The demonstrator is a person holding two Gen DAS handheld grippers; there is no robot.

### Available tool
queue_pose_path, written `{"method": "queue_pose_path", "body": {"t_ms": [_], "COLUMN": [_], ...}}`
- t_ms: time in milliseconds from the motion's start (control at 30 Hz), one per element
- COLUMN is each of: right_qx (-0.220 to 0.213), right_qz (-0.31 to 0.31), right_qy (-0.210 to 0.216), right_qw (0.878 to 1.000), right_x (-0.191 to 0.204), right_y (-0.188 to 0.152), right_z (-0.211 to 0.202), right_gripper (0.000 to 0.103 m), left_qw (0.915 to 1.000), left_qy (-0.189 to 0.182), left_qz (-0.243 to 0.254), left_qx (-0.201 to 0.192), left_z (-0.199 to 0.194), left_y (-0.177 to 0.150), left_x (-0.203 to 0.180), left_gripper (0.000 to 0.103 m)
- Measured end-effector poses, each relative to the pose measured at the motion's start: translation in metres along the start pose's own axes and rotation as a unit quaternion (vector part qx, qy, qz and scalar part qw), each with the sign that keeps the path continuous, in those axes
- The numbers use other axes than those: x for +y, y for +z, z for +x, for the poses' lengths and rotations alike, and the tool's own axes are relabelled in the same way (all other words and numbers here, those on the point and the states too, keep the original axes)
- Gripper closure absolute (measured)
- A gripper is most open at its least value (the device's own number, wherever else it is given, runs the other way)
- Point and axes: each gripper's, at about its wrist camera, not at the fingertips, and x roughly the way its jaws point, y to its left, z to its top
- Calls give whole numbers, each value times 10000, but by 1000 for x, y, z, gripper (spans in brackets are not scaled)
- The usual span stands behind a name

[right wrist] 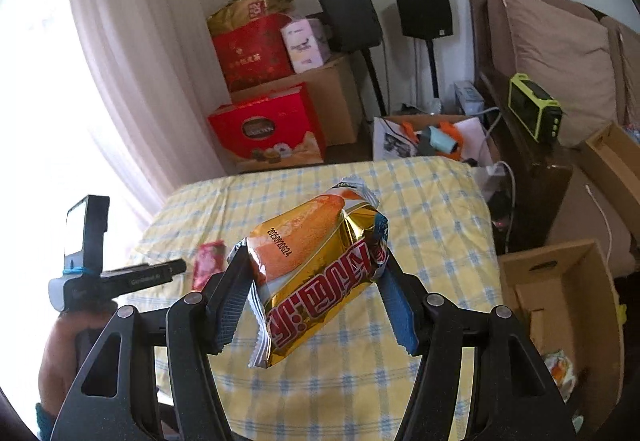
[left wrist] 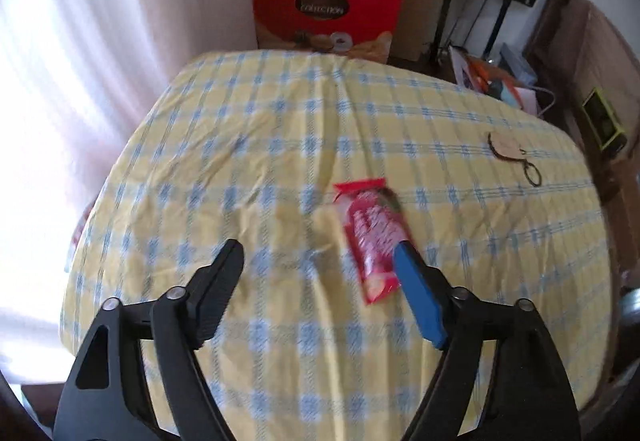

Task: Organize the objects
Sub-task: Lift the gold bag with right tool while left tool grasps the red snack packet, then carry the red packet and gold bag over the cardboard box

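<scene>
We've got our left gripper (left wrist: 318,257) hanging over the worktop (left wrist: 260,121), its fingers (left wrist: 222,289) spread wide with nothing between them. The small red packet (left wrist: 370,237) lies flat on the yellow-and-blue checked cloth, its near end just beside the blue-padded finger; contact we can't tell. Across in our right gripper (right wrist: 314,277), the fingers (right wrist: 230,301) are clamped on the gold-and-orange snack bag (right wrist: 316,273), holding it up clear of the cloth. From the right wrist view the left gripper (right wrist: 176,265) shows at left, the red packet (right wrist: 206,265) lying near it. A cardboard box (right wrist: 560,305) sits on the floor at right.
</scene>
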Motion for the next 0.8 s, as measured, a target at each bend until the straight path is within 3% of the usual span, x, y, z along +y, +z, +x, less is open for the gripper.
{"method": "queue_pose_path", "body": {"t_ms": [200, 267, 333, 400, 533, 800], "right_qx": [127, 182, 259, 337, 327, 112], "right_qz": [4, -4, 4, 16, -45, 28], "right_qy": [-1, -3, 3, 21, 69, 35], "right_qw": [9999, 9998, 9997, 9994, 9994, 9999], "right_x": [0, 1, 3, 5, 11, 5], "right_y": [-11, -15, -19, -22, -23, -15], "right_z": [12, 20, 28, 34, 30, 1], "right_gripper": [40, 40, 40, 40, 40, 40], "left_qw": [9975, 9974, 9979, 9977, 9970, 9951], "left_qy": [574, 423, 246, 391, 97, 42], "left_qz": [-408, -587, -592, -541, -759, -938], "left_qx": [4, -25, -46, -88, -110, -323], "left_z": [32, 34, 31, 28, 25, 0], "left_y": [-2, -6, -6, -5, -7, -2], "left_x": [-20, -22, -28, -35, -29, -11], "left_gripper": [23, 38, 79, 86, 93, 97]}}
